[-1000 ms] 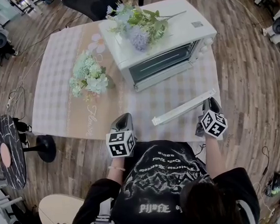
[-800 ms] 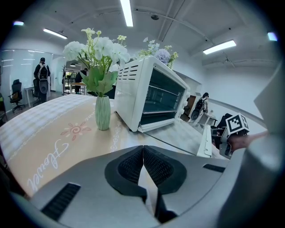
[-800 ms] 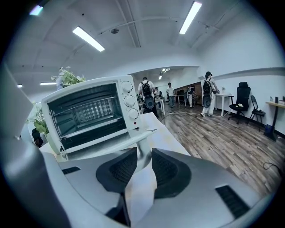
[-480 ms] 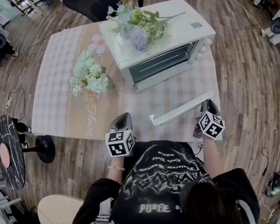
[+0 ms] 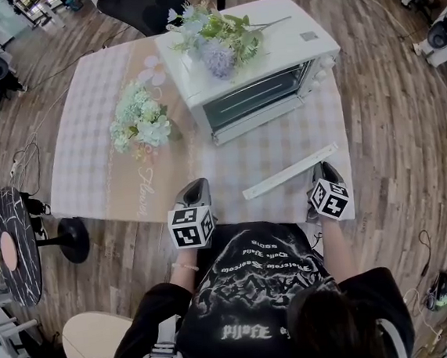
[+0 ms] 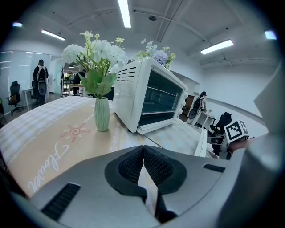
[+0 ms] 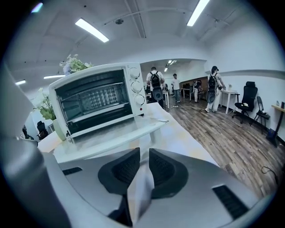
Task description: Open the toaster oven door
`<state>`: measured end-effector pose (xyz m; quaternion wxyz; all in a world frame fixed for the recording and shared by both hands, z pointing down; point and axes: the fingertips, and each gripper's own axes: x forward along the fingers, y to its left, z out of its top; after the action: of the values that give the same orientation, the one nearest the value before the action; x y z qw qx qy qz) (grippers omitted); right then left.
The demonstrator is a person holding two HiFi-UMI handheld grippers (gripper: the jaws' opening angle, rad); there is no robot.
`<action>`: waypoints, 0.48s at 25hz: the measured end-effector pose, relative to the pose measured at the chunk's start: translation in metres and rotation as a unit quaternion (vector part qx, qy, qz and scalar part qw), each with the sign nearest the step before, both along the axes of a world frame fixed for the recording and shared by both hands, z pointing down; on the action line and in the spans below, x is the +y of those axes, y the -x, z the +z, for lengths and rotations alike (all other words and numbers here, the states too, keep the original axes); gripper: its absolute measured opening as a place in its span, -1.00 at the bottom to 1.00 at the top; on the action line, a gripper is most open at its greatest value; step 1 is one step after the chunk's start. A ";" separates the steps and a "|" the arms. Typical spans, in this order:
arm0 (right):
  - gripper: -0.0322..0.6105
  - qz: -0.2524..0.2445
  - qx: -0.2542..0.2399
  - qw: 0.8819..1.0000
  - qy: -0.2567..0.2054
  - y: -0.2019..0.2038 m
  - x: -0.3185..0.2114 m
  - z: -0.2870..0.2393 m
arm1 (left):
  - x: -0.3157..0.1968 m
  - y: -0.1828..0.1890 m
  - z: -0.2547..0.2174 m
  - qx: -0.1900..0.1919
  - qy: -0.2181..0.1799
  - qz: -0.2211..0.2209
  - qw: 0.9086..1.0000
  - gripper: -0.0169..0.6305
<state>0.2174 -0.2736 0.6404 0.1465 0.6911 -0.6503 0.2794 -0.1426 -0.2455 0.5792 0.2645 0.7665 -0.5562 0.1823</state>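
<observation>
The white toaster oven (image 5: 251, 61) stands at the back right of the table, and its glass door (image 5: 275, 142) lies folded down flat in front of it. The door's white handle bar (image 5: 290, 172) runs along the near edge. My right gripper (image 5: 323, 172) sits just behind the bar's right end, apart from it. Its jaws are closing to a narrow gap with nothing between them (image 7: 144, 153). In the right gripper view the oven (image 7: 95, 98) and its lowered door (image 7: 111, 133) lie straight ahead. At the table's front edge my left gripper (image 5: 195, 190) rests shut and empty (image 6: 142, 149).
A green vase of pale flowers (image 5: 141, 121) stands left of the oven. Another bunch of flowers (image 5: 214, 37) lies on the oven's top. A black chair (image 5: 148, 4) is behind the checked table (image 5: 95, 147). Several people stand far off on the wooden floor (image 7: 213, 89).
My right gripper has shifted a little left and back from the handle bar's right end. The door stays down and the left gripper has not moved.
</observation>
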 end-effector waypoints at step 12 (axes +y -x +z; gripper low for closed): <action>-0.74 -0.017 -0.008 0.998 0.063 0.008 -0.001 0.018 | 0.011 0.001 0.002 0.003 0.004 0.003 1.000 -0.89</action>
<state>0.2095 -0.2748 0.6588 0.1897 0.6668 -0.6444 0.3227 -0.1435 -0.2343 0.5812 0.2681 0.7677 -0.5525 0.1830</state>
